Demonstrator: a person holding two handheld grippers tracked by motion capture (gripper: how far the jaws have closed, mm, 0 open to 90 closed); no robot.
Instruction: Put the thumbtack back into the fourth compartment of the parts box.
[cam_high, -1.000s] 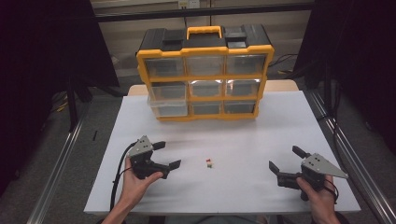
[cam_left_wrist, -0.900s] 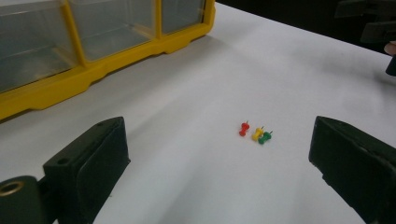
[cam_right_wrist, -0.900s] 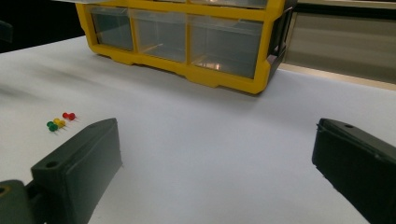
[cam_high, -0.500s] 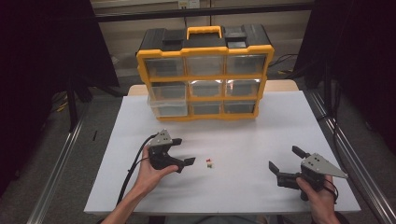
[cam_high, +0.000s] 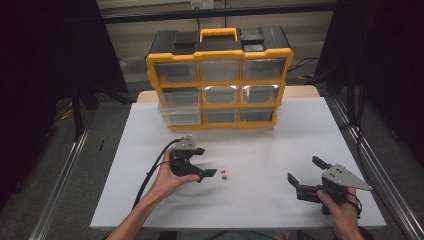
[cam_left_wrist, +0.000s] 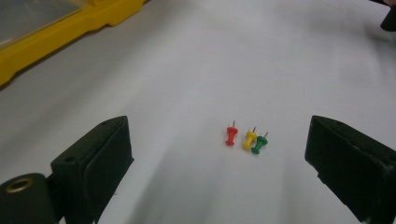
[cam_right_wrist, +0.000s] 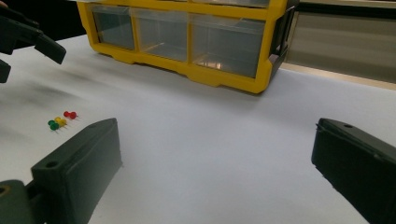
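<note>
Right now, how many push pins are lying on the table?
3, side by side on the white table ahead of the left tongs: a red pin, a yellow pin in the middle, a green pin. None look hidden.

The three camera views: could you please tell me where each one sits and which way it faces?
High view: above the person's side, looking forward and down on the white table; forearms, left gripper, right gripper.
Left gripper view: rides the left gripper, open jaws framing three pushpins.
Right gripper view: rides the right gripper, facing the yellow drawer organizer; open jaws.
Shared: both gripper views show the pushpins and the organizer.
</note>
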